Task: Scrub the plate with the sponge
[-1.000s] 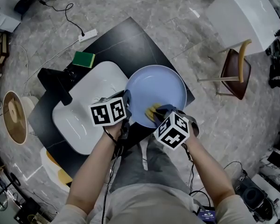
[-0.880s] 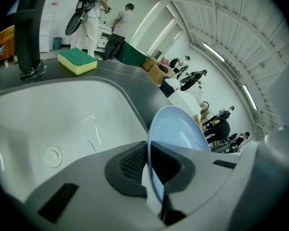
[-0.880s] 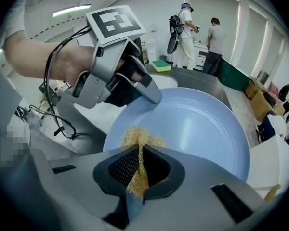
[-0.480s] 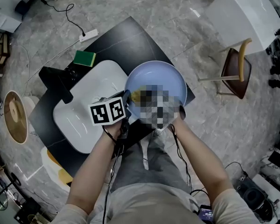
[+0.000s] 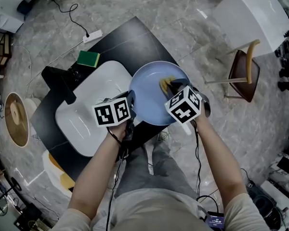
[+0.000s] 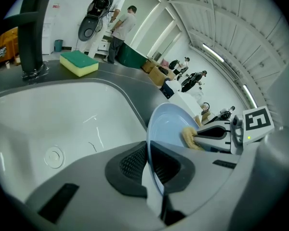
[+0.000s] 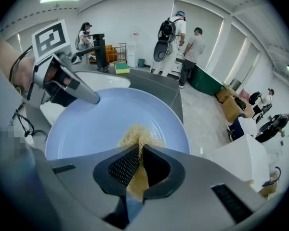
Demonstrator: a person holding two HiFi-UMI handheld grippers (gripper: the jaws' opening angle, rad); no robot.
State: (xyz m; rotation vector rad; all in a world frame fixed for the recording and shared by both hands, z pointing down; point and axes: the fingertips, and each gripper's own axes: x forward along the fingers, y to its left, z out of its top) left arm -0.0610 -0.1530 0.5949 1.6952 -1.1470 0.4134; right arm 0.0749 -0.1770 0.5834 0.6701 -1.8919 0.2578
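Left gripper (image 5: 130, 105) is clamping the plate (image 5: 151, 97) by its near-left rim, jaws pressed together on the edge with the rim running straight in between them. Right gripper (image 5: 172, 87) is pinching the sponge (image 5: 164, 84), with the yellow pad sticking out past the tips and lying on the plate face. Plate is sitting over the counter (image 5: 135, 37) just right of the sink (image 5: 86, 109), overlapping the sink's edge. It's looking slightly tipped, but I can't tell how much. Key relation: the sponge is sitting just past the plate's centre on the far-right side, so most of the open face is lying to the left of it, between sponge and left gripper. Sponge's long axis is running along the right jaws, pointing across the face toward the sink side. My read: the next stroke is calling for a sweep left and back across the centre, with the left grip bracing the rim against the push. Risk I'm seeing: pressing hard near the free rim could be levering the plate in the left jaws. The green sponge (image 5: 88, 59) is lying beyond the sink, well apart and not in play.
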